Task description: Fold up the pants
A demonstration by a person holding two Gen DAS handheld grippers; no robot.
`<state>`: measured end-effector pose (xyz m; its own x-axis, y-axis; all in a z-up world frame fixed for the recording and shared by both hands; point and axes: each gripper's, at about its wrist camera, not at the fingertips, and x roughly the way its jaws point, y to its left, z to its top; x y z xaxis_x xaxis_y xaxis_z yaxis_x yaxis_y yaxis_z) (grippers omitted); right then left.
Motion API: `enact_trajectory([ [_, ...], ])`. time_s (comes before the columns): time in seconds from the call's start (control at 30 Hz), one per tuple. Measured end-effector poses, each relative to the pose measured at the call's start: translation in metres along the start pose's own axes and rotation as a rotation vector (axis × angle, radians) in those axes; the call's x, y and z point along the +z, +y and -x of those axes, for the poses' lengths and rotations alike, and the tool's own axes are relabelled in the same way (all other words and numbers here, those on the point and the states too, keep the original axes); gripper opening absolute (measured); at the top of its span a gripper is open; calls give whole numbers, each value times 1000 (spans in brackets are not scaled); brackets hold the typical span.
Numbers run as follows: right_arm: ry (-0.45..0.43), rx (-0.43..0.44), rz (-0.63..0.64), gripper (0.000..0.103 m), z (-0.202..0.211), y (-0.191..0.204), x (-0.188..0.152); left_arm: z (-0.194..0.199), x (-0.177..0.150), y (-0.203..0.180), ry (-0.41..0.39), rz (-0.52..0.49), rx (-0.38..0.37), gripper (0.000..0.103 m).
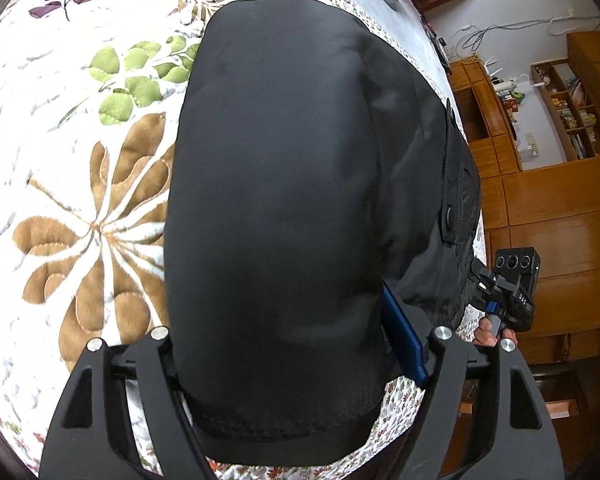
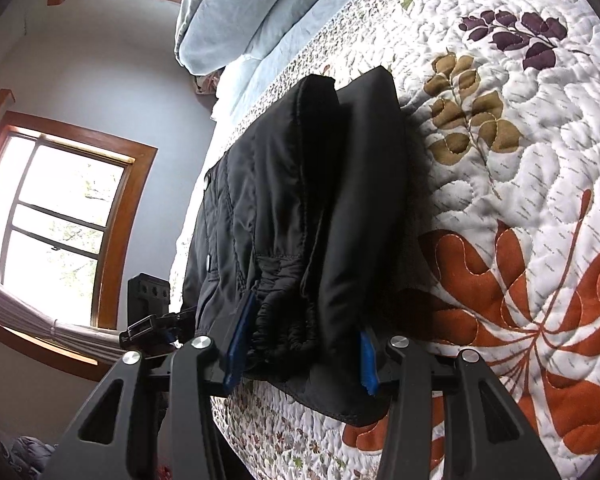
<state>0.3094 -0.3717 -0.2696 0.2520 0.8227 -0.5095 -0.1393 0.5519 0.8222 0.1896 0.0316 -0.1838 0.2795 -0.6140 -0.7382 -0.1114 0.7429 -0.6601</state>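
Left wrist view: black pants (image 1: 284, 184), folded into a thick bundle, lie on a floral quilt (image 1: 80, 200) covering the bed. The left tool (image 1: 292, 344) straddles the near hem with its jaws spread; one blue pad (image 1: 404, 336) shows beside the fabric, seemingly clear of it, while the other is hidden under the cloth. Wooden shelves (image 1: 572, 108) holding books and small items stand beyond the bed edge. The right tool (image 1: 508, 292), held in a hand (image 1: 492, 332), appears at the far side.

Right wrist view: the right tool (image 2: 300, 352) is clamped on the gathered waistband end of the pants (image 2: 300, 200), both blue pads (image 2: 240, 344) pressing the bunched fabric. Pale blue bedding (image 2: 236, 20) lies piled at the bed's head; a wood-framed window (image 2: 60, 216) fills the left.
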Motion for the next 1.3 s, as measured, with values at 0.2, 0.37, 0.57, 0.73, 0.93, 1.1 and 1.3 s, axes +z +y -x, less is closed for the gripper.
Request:
enact_trajectory([
  [0.2, -6, 4, -7, 46, 2, -2, -5, 13, -8, 14, 1, -3, -4, 76],
  [0.37, -7, 4, -15, 46, 2, -5, -6, 19, -12, 20, -1, -4, -5, 77],
  [0.57, -9, -2, -19, 47, 2, -3, -7, 22, -16, 23, -2, -1, 2, 79],
  [0.73, -25, -4, -44, 62, 6, 0, -7, 23, -12, 16, -10, -9, 17, 80],
  [0.93, -54, -36, -51, 80, 24, 6, -15, 41, -22, 17, -36, -13, 75, 89],
  [1.1, -80, -60, -61, 80, 43, 15, -26, 69, -33, 21, -74, -27, 130, 91],
  [1.3, -113, -27, -15, 80, 56, 36, -41, 92, -47, 41, -96, -10, 141, 91],
])
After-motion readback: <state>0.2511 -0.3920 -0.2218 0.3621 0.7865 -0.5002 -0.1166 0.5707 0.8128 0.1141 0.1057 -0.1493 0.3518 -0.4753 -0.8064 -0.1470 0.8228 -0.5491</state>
